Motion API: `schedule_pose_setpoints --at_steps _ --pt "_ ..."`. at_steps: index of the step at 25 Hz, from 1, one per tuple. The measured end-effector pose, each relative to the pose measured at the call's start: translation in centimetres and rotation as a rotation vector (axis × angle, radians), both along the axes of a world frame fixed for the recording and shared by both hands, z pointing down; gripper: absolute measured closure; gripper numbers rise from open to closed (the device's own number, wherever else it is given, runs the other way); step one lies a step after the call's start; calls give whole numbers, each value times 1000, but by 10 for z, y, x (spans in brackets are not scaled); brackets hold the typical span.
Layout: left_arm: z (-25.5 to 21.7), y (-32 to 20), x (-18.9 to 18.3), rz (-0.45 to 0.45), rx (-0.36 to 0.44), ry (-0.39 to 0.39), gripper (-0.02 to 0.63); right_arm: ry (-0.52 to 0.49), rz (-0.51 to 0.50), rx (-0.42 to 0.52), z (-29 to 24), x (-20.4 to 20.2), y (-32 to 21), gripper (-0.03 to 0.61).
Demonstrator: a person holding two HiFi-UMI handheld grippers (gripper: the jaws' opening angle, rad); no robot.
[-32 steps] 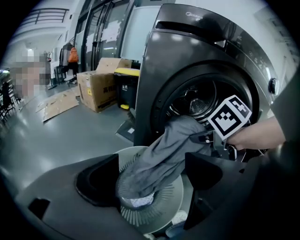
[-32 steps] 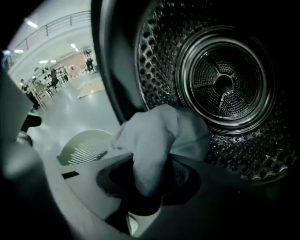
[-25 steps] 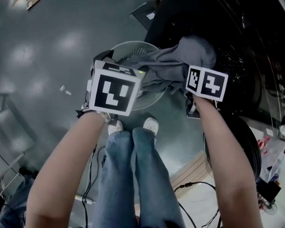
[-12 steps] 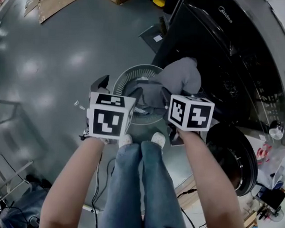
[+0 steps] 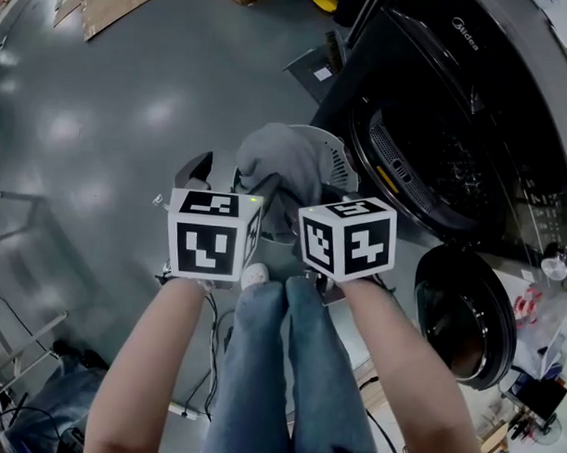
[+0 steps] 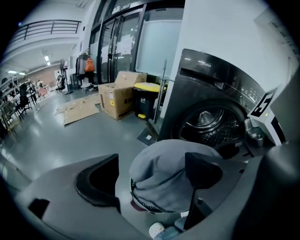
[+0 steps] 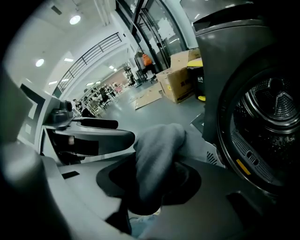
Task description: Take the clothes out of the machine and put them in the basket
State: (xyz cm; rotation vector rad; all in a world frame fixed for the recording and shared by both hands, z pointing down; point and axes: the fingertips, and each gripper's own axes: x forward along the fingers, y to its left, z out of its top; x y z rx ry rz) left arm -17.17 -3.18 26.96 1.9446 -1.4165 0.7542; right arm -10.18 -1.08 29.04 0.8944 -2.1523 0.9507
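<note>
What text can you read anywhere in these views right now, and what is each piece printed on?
"Midea": on the top front of the washing machine.
Print on the machine's control panel: too small to read.
Label on the cardboard box: blurred, unreadable.
Sheet of paper on the floor by the machine: nothing legible.

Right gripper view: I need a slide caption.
Right gripper clamped on a grey cloth garment beside the black washing machine, door open.

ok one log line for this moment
right tongs: shut on grey garment | left tongs: open, gripping nothing | garment: over basket | washer door: open
</note>
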Motion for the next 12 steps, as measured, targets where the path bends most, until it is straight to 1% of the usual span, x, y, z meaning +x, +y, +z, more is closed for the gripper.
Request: schedule_pose_setpoints --at_steps 3,8,9,10,11,12 --pt "5 3 -1 -13 -10 9 187 43 -33 -11 8 0 2 439" --pt "22 7 1 -22 -32 20 188 74 -37 -49 42 11 -1 434" --pt "26 8 2 -21 -36 23 189 85 -28 -50 51 15 -4 428" --pt "31 8 3 -20 -40 25 187 104 -19 -47 61 18 -7 406" --pt "35 9 4 -19 -46 26 188 130 -9 -39 71 22 -11 318" --pt "40 11 6 -18 -53 27 188 152 -3 -31 80 25 -13 135"
